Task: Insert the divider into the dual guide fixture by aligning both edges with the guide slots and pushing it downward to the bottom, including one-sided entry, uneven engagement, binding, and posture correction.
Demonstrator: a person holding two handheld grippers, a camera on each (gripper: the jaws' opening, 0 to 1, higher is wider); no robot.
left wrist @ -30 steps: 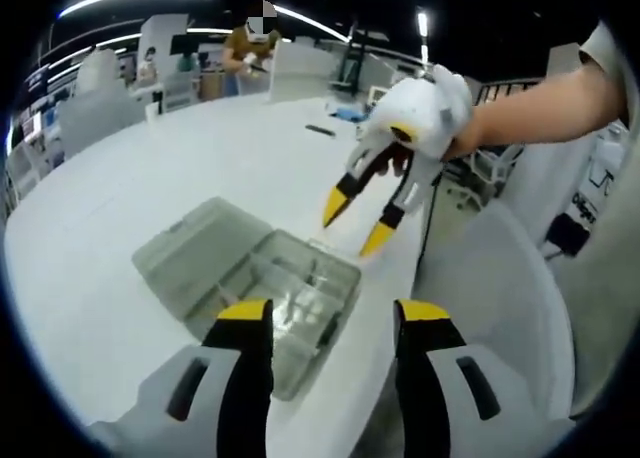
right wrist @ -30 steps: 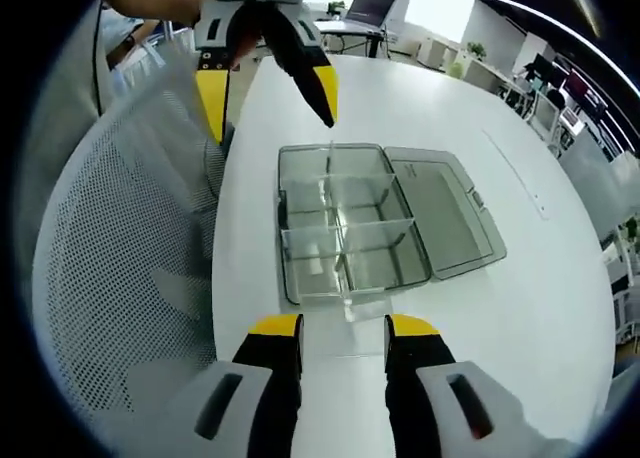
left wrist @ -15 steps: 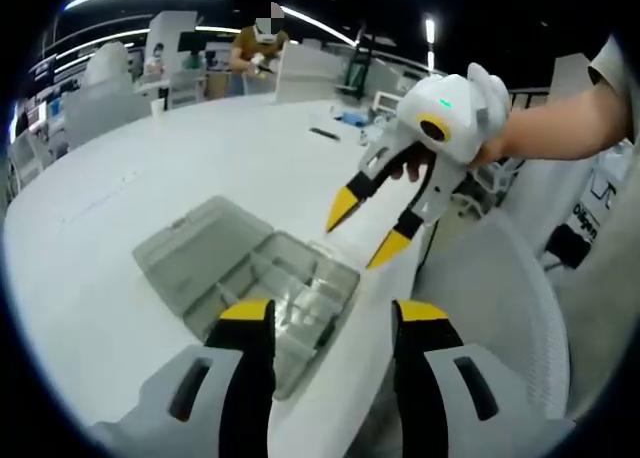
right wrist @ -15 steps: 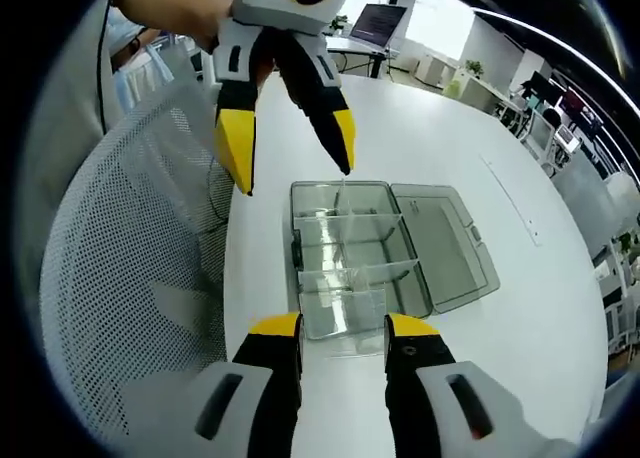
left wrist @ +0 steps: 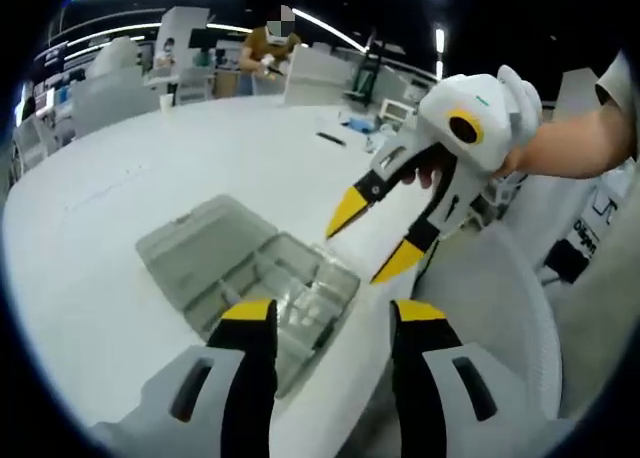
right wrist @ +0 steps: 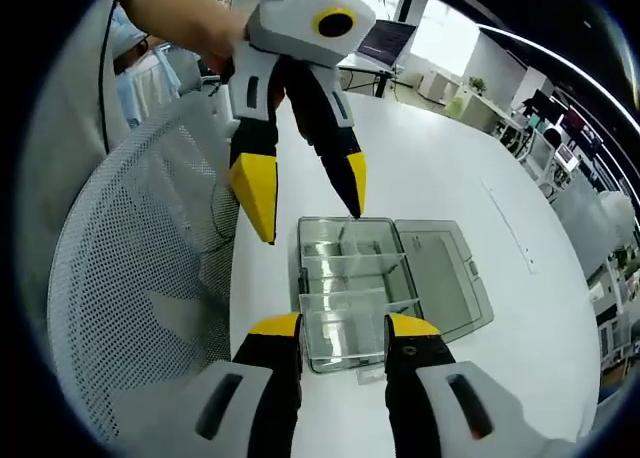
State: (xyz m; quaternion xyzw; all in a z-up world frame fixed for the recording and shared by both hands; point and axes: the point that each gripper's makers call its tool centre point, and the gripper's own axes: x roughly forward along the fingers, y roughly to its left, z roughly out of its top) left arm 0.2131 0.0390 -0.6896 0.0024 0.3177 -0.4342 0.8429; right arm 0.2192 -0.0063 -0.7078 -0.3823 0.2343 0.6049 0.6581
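Hovering both tools above the clear compartment box [right wrist: 365,283] on the white worktop [right wrist: 440,178]

Left tool [right wrist: 305,193] and right tool [left wrist: 372,240] both hang spread and empty over the box's near edge. A loose clear divider [right wrist: 372,374] seemingly lies just beside the box; I'd pinch it squarely at mid-height, keeping both edges level with the slots.

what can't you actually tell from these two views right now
- Near end of the clear box, right gripper view: cut off behind the right gripper.
- Box's near compartments, left gripper view: hidden behind the left gripper.
- Which clear wall is the loose divider, and whether it is seated: transparent plastic blurs together in both views.
- Flat clear piece on the table by the box, right gripper view: too small and mostly hidden to identify.
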